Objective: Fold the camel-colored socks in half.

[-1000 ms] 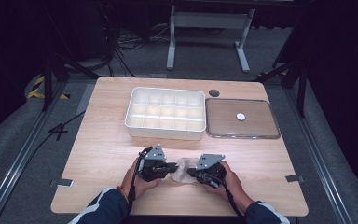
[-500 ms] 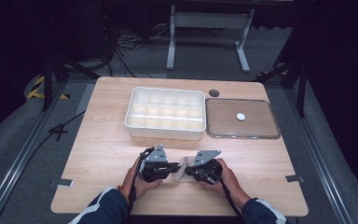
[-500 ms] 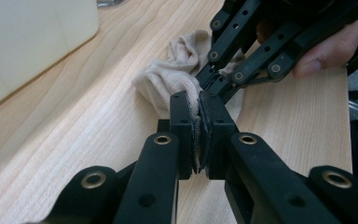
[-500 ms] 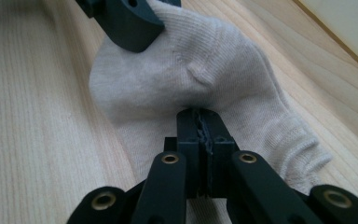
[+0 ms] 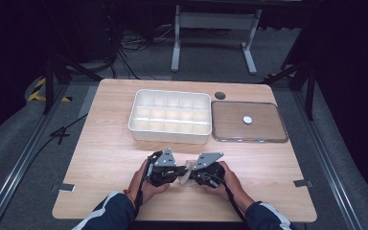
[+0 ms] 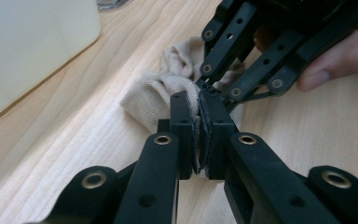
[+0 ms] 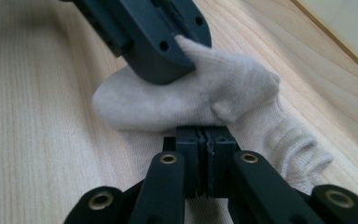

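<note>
A beige sock [image 5: 187,167] lies bunched on the wooden table [image 5: 110,158] near its front edge, between the two grippers. My left gripper [image 5: 181,173] points right and is shut on one fold of the sock [image 6: 151,95], its tips [image 6: 199,100] pressed together on fabric. My right gripper [image 5: 192,175] points left and meets it tip to tip. Its jaws [image 7: 205,133] pinch the sock [image 7: 235,86] and have just eased apart very slightly, with fabric still between them. The left gripper's finger [image 7: 154,42] rests on top of the sock there.
A white compartment tray [image 5: 170,125] stands at mid-table behind the grippers. To its right lies a clear flat lid [image 5: 268,129] with a white knob. A dark cable hole [image 5: 220,95] sits near the back edge. Tape marks show on both front corners.
The right hand has edged slightly toward the left gripper, bunching the sock tighter between them. The left hand has stayed where it was.
</note>
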A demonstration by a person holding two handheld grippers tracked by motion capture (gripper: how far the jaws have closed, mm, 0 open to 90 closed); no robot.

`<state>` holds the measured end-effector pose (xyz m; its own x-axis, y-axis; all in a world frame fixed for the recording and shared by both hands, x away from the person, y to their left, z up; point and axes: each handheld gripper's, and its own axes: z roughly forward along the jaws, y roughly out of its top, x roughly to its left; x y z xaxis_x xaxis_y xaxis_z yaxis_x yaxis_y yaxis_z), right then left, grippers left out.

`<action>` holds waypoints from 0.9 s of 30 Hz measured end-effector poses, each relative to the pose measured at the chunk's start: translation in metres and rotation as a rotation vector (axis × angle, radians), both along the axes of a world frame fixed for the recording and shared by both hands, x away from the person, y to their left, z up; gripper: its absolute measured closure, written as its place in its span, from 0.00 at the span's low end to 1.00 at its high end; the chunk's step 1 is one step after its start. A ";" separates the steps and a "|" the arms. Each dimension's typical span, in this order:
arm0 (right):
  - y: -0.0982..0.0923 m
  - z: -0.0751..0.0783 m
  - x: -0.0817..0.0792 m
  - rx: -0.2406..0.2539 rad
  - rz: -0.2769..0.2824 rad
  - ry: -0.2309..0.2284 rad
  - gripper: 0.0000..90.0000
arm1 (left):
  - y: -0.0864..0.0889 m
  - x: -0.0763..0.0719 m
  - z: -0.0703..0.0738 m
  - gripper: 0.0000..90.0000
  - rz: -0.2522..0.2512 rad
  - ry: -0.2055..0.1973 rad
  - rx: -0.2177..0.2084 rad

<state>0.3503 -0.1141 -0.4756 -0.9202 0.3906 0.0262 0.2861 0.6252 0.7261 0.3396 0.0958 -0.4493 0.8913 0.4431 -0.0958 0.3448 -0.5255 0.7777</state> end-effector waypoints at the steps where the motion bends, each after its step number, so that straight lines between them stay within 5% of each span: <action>1: -0.001 0.000 0.000 0.007 -0.001 0.004 0.92 | 0.001 0.001 0.000 0.95 0.007 0.005 -0.003; 9: -0.026 0.026 0.000 0.067 -0.040 -0.050 0.79 | 0.005 0.002 0.001 0.95 0.026 0.009 -0.008; 12: -0.045 0.034 0.002 0.024 -0.073 -0.102 0.75 | 0.005 0.001 0.002 0.95 0.026 0.001 0.003; 19: -0.078 0.023 0.016 0.042 -0.153 -0.018 0.70 | 0.002 0.003 0.000 0.95 0.030 0.014 -0.002; 25: -0.068 0.008 0.019 -0.056 -0.129 0.006 0.75 | 0.000 0.005 -0.001 0.95 0.024 0.006 0.004; 27: -0.068 0.004 0.020 -0.034 -0.129 0.022 0.78 | -0.001 0.007 -0.001 0.95 0.030 0.015 -0.008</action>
